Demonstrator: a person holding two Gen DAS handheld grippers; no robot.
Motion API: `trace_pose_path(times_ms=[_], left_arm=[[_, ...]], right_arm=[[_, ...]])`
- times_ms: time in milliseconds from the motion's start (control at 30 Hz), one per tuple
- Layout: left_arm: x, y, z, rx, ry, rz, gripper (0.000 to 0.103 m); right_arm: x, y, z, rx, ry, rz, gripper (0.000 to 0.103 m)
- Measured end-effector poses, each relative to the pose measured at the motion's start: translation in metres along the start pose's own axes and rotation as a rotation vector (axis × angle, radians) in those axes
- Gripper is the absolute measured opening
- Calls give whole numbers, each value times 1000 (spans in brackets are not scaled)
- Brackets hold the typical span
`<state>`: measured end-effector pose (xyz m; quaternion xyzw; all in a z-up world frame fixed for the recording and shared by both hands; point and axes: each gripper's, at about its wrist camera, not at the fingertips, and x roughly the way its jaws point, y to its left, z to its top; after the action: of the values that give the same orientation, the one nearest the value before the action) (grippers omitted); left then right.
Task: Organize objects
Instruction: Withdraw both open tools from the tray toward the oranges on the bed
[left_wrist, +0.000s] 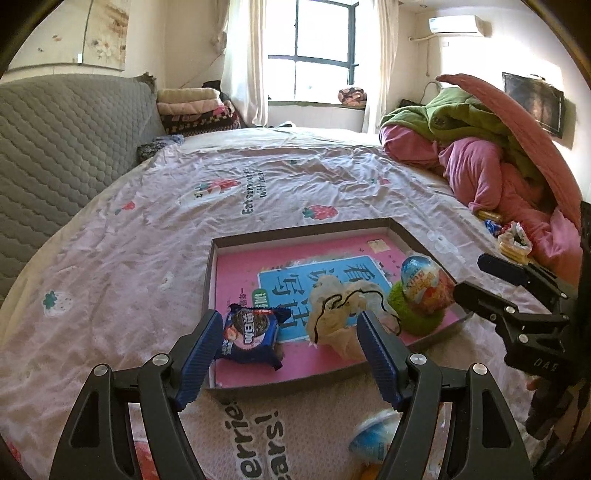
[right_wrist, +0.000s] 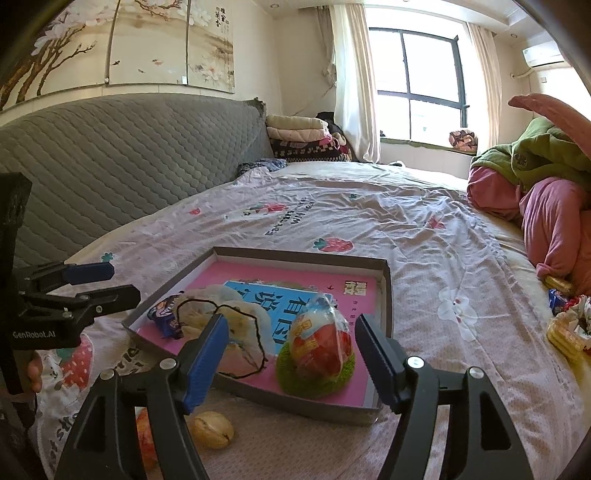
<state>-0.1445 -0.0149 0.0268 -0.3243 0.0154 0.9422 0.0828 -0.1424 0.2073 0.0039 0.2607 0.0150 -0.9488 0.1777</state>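
Observation:
A shallow grey box tray (left_wrist: 210, 280) (right_wrist: 384, 295) with a pink book inside lies on the bed. In it are a blue cookie packet (left_wrist: 251, 332) (right_wrist: 164, 314), a cream pouch with a black cord (left_wrist: 334, 310) (right_wrist: 225, 321), and a foil egg (left_wrist: 424, 282) (right_wrist: 319, 341) standing on a green knitted pad (right_wrist: 314, 380). My left gripper (left_wrist: 288, 354) is open above the tray's near edge, the packet by its left finger. My right gripper (right_wrist: 291, 358) is open, its fingers either side of the egg and short of it.
A walnut-like nut (right_wrist: 214, 430) and an orange item lie on the bedspread in front of the tray. A blue-white wrapped thing (left_wrist: 373, 439) lies near my left gripper. Snack packets (right_wrist: 565, 328) sit at the right by a pile of pink and green bedding (left_wrist: 480, 155). A grey headboard (right_wrist: 122, 162) is on the left.

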Motion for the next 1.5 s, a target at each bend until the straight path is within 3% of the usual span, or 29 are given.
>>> trace_pose_path(times_ms=[567,667,1500], left_arm=[[-33,4,-37,-19,-22,4,76],[-38,4,-42,-18,-24,12,76],[-68,2,-83,-43,12,70,76]], right_arm=[[-36,36,-18,-36,-34,37,71],[-43,38,-24,-27,-32,39,75],[-70,55,-54,42,18,-5,77]])
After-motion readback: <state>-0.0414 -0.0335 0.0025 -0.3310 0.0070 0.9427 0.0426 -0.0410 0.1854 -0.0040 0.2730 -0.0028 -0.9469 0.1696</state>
